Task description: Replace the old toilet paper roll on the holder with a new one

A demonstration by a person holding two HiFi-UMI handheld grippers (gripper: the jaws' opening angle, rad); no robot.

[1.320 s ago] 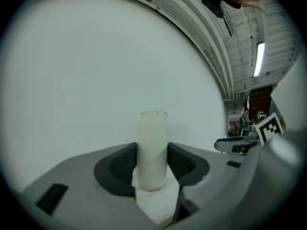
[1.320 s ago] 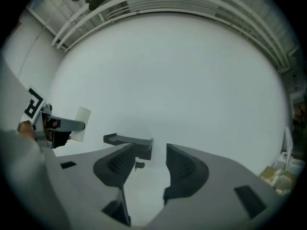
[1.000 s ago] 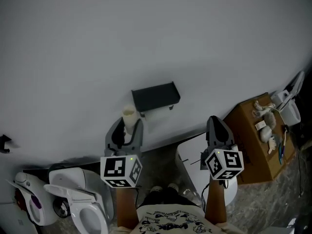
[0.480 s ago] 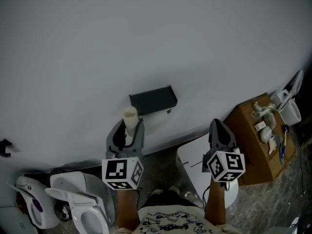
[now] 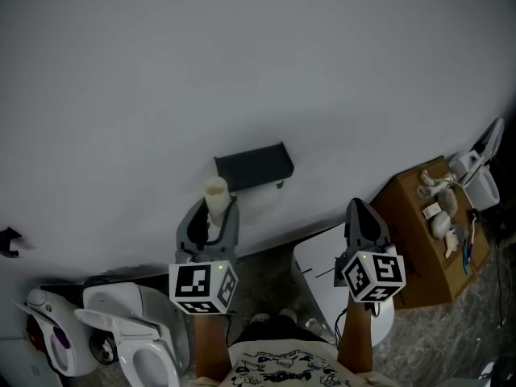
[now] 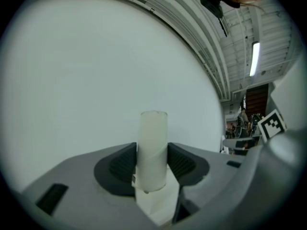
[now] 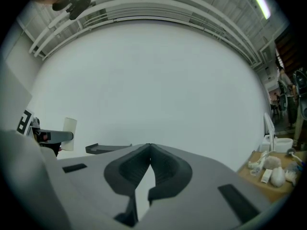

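Beyond and between both tongs hangs the black holder (image 5: 254,164); our left tongs (image 5: 212,208) clamp the spent tube (image 5: 214,193) upright, apparently for discarding, while our right tongs (image 5: 360,209) are pressed together, empty.

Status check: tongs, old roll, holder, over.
Left tongs clamped on upright bare cardboard tube. Right tongs shut, empty. Black holder on the wall beyond, nothing seen blocking it.

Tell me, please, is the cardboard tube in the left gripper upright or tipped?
Upright: the tube stands vertically, clamped in the left gripper, top above its pads.
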